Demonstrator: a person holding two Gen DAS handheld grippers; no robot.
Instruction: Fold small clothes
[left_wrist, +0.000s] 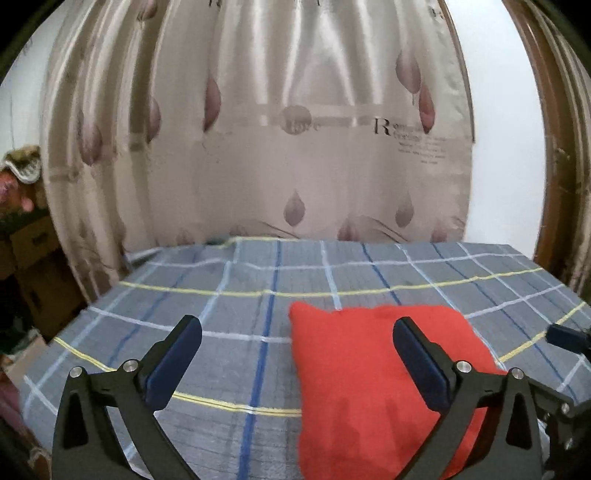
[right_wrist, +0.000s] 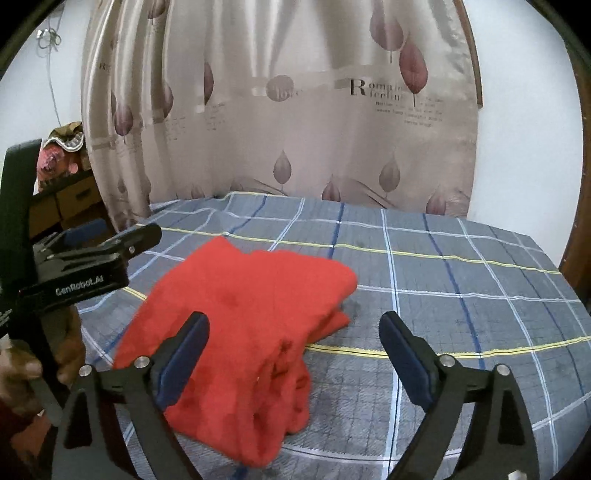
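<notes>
Your left tool (left_wrist: 297, 345) and right tool (right_wrist: 293, 338) stand spread, empty, above the seemingly folded red cloth (right_wrist: 243, 325), freeing it.

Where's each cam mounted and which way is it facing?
Left wrist: on the left gripper, facing forward and slightly down over the plaid sheet toward the curtain; own two fingers show, spread.
Right wrist: on the right gripper, same heading; own fingers spread, left gripper and a hand at left.
Shared: red garment, sheet, curtain.
</notes>
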